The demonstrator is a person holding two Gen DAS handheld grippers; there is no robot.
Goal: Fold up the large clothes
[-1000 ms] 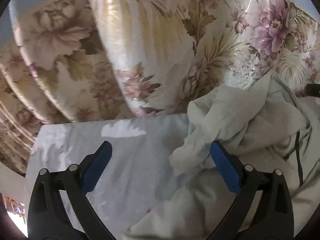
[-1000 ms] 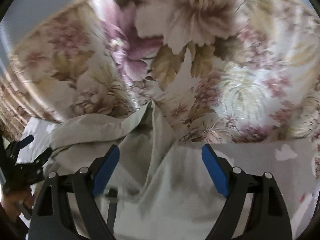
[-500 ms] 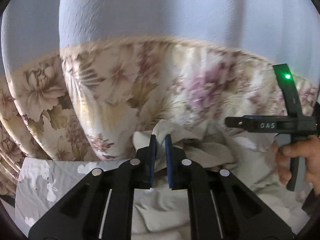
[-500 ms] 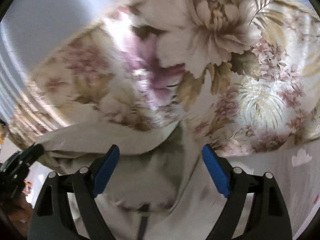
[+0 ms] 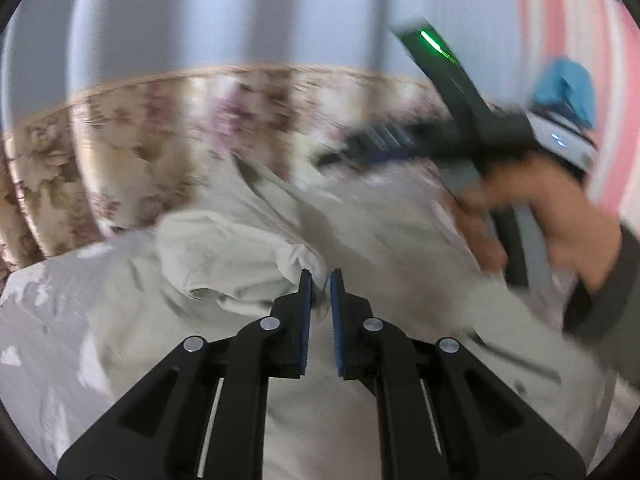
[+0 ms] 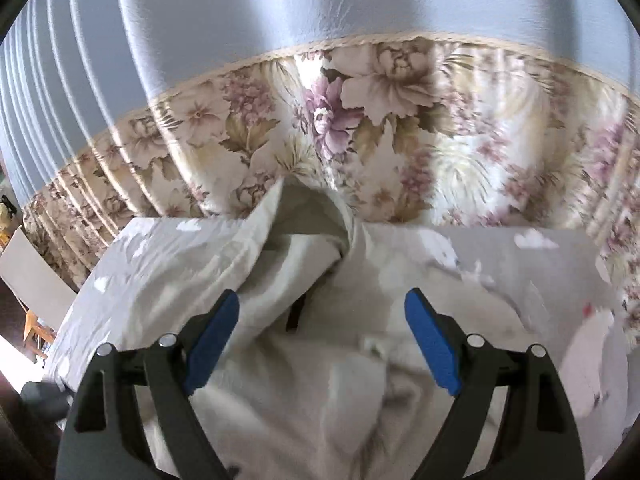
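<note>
A large pale cream garment (image 5: 248,248) lies crumpled on the bed. My left gripper (image 5: 320,280) is shut on a fold of it, with cloth pinched between the blue pads. In the right wrist view the same garment (image 6: 304,360) fills the foreground, with a raised fold toward the curtain. My right gripper (image 6: 320,320) is open, its blue fingers (image 6: 212,336) spread over the cloth, holding nothing. The right gripper also shows blurred in the left wrist view (image 5: 460,136), held in a hand above the garment.
A grey bedsheet with white prints (image 6: 160,256) covers the bed. A floral curtain (image 6: 360,120) hangs right behind the bed, pale blue curtain (image 6: 280,12) above it. A pink wall (image 5: 580,80) is at the right. A white board and floor (image 6: 24,280) lie at the left edge.
My left gripper went from open to shut on a fold of the garment and lifted back. The right gripper stayed open and rose, now tilting over the cloth.
</note>
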